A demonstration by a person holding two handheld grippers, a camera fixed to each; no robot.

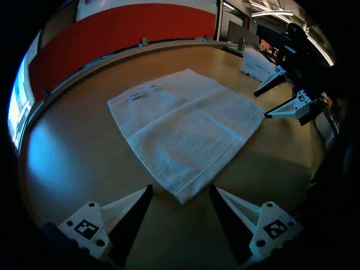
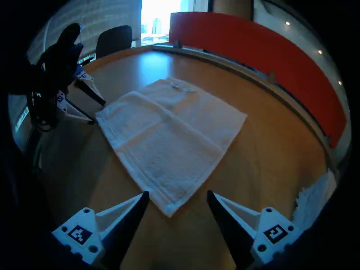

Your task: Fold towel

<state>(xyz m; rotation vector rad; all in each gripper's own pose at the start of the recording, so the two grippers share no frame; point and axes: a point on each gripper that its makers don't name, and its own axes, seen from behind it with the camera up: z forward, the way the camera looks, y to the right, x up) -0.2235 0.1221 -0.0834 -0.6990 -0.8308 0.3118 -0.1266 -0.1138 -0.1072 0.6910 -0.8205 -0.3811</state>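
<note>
Left gripper (image 1: 180, 188) and right gripper (image 2: 177, 194) both have their fingers wide apart and empty, each framing a near corner of the white towel (image 1: 184, 121). It lies flat on the wooden bench (image 1: 67, 157). Beyond stand a red partition (image 1: 135, 27) and a bright window (image 2: 157, 20).

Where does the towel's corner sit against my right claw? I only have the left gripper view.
Observer: In the right gripper view, the towel has its near corner lying between the open fingers of the right claw, ungripped.
Operator: What's out beyond my left claw?
Observer: A black chair stands past the edge of the table.
Operator: Any light source over there?
Observer: A bright window sits beyond that chair.
</note>
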